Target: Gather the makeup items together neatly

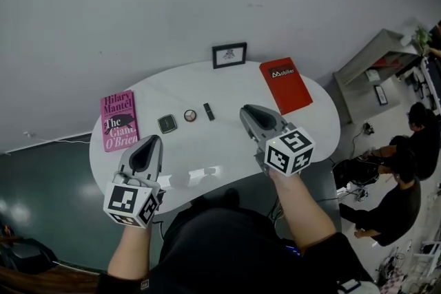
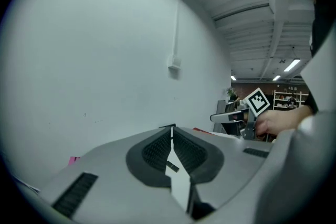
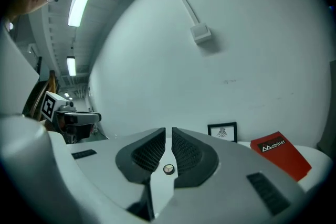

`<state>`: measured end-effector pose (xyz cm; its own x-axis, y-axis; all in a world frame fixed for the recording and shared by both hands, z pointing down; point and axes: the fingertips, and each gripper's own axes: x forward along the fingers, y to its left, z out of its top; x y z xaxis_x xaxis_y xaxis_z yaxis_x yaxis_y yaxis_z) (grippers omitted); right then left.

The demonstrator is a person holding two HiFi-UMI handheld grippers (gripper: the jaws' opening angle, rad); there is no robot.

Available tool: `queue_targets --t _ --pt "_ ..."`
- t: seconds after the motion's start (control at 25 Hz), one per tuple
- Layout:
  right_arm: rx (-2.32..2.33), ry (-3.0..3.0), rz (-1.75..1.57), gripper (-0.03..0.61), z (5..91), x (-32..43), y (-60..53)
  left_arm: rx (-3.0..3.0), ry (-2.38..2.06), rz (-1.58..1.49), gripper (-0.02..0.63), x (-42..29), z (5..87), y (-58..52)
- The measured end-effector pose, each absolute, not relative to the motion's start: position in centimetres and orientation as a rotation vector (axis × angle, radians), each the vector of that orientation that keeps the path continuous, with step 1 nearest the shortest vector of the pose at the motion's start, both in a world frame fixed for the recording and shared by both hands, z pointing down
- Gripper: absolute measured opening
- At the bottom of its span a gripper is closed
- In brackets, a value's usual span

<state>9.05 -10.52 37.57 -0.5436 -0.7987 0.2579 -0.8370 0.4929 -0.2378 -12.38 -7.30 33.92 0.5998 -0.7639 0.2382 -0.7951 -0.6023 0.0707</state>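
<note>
Three makeup items lie in a row on the white table: a square black compact, a round compact and a black lipstick. My left gripper hovers just near of the square compact, shut and empty. My right gripper hangs right of the lipstick, its jaws almost together with only a thin slit and nothing between them. Through the left gripper jaws I see the lipstick on the table below. Under the right gripper the round compact shows.
A pink book lies at the table's left edge. A red book and a small picture frame stand at the back by the wall. People sit on the floor at the right.
</note>
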Motion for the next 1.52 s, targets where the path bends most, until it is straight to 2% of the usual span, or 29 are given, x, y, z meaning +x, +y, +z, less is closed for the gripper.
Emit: queue_targets --t 0.44,0.76,0.96,1.52 --pt "1.204 -2.917 0.312 0.040 29.9 12.6 -3.8 2.592 -1.475 0.221 0.023 -8.3 30.9 -3.2" --pt "1.357 -2.954 0.173 0.035 26.3 14.9 -2.4 2.598 -1.562 0.183 0.023 -9.7 28.8 -2.2" --pt "1.406 -2.936 0.057 0.035 24.6 13.7 -3.2 2.592 -1.590 0.183 0.023 -11.9 28.1 -2.1" --pt "1.374 -2.925 0.073 0.034 25.0 8.9 -4.5 2.561 -1.636 0.150 0.023 -16.2 27.7 -3.4"
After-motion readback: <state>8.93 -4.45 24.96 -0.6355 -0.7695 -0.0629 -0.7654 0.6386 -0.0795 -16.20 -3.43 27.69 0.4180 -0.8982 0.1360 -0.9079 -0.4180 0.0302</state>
